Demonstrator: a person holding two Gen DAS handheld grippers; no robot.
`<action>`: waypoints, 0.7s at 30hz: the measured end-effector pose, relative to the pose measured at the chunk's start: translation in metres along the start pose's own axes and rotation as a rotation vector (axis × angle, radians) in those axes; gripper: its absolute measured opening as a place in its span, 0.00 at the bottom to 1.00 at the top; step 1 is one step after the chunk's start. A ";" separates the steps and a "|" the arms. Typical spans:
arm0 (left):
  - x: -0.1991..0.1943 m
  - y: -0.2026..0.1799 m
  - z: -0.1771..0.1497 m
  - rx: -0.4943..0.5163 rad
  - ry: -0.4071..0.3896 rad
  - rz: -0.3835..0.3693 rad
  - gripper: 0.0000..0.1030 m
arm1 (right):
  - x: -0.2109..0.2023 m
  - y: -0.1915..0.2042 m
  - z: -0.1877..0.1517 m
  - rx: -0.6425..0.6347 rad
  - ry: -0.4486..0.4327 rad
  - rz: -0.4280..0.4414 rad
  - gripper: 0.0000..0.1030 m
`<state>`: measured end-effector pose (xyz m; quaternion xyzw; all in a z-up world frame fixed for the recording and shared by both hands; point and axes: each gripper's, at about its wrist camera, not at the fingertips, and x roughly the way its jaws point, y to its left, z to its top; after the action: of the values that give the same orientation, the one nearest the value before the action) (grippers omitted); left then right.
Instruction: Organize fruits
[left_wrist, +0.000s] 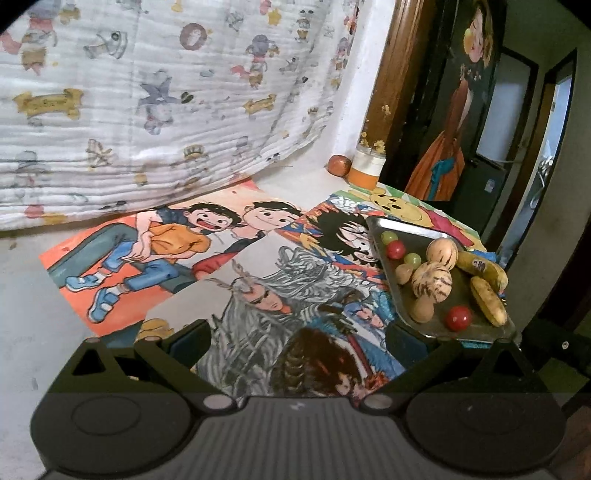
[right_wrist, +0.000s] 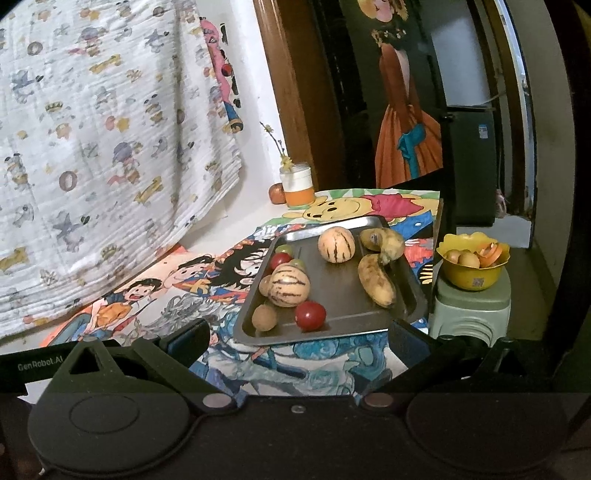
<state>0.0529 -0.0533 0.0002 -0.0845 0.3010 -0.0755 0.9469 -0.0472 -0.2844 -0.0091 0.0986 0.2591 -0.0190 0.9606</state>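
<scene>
At the bottom of the left wrist view the left gripper (left_wrist: 297, 332) stands with its jaws spread wide and nothing between them, above the cartoon drawings (left_wrist: 229, 280) that cover the table. To the right of centre in that frame sits the metal tray (left_wrist: 406, 225), its near corner just past the right fingertip. On it lie two striped pale melons (left_wrist: 432, 282), touching each other, two spotted bananas (left_wrist: 487, 301) along the right side, two red round fruits (left_wrist: 458, 317), green grapes (left_wrist: 412, 258) and small tan fruits (left_wrist: 421, 310).

At the bottom of the right wrist view the right gripper (right_wrist: 299, 332) is likewise wide open and empty, with the tray (right_wrist: 343, 328) straight ahead at mid-frame, its front edge lying between the two fingers. A red fruit (right_wrist: 310, 315) and a tan one (right_wrist: 264, 317) lie nearest that edge. At the right of the frame, off the table, a yellow bowl (right_wrist: 471, 280) holding small tan fruits and orange peel rests on a pale green stool (right_wrist: 471, 314). Above the tray, near the wall, stand an orange-and-white jar (right_wrist: 297, 184) with a sprig and a small orange fruit (right_wrist: 277, 193) beside it. A printed cloth (right_wrist: 103, 147) hangs at upper left.
</scene>
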 end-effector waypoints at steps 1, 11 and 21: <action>-0.001 0.001 -0.001 0.000 -0.001 0.003 1.00 | -0.001 0.000 -0.001 -0.003 0.001 0.001 0.99; -0.012 0.008 -0.008 0.019 -0.018 0.027 1.00 | -0.004 0.002 -0.008 -0.015 0.017 -0.003 0.99; -0.014 0.008 -0.008 0.027 -0.017 0.025 1.00 | -0.004 0.002 -0.008 -0.014 0.017 -0.004 0.99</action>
<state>0.0376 -0.0436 -0.0005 -0.0686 0.2927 -0.0671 0.9514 -0.0541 -0.2811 -0.0137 0.0913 0.2677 -0.0181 0.9590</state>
